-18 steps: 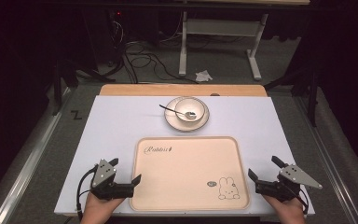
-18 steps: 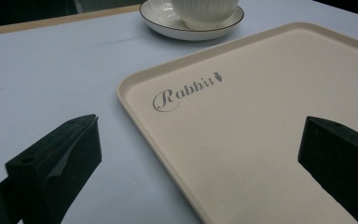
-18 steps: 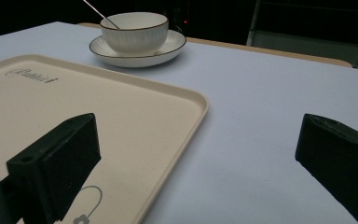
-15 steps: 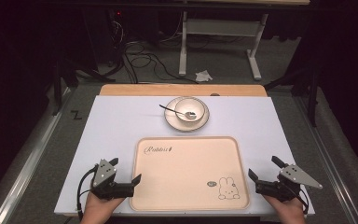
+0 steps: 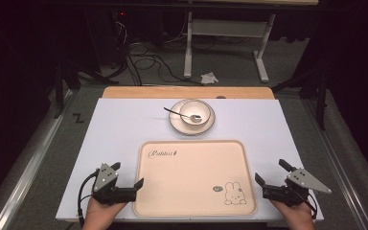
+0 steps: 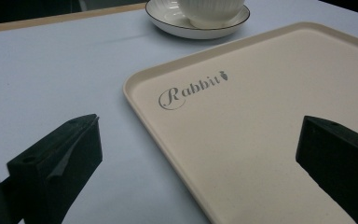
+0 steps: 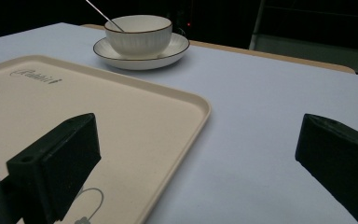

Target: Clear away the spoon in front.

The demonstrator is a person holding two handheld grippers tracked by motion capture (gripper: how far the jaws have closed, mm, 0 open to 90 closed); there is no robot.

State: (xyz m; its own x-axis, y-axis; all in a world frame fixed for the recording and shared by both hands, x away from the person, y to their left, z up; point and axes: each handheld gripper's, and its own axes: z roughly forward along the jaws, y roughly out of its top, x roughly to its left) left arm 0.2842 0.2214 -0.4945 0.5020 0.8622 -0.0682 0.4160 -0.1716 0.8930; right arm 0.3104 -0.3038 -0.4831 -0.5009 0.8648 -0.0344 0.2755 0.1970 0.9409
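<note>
A cream tray (image 5: 194, 175) marked "Rabbit" with a rabbit drawing lies at the near middle of the white table. Behind it a white bowl (image 5: 194, 114) with a spoon (image 5: 175, 113) stands on a saucer (image 5: 210, 124). My left gripper (image 5: 127, 178) rests open at the tray's left edge, its jaws straddling the rim (image 6: 168, 154). My right gripper (image 5: 274, 173) rests open at the tray's right edge, one jaw over the tray (image 7: 121, 116), the other over bare table. Both hold nothing. The bowl (image 7: 139, 33) and saucer (image 6: 168, 21) sit far ahead of each gripper.
The table (image 5: 120, 139) has a wooden strip (image 5: 187, 92) along its far edge. Beyond it lie dark floor, cables (image 5: 143, 57) and a white stand's legs (image 5: 225, 33). A metal rail (image 5: 24, 172) runs along the left.
</note>
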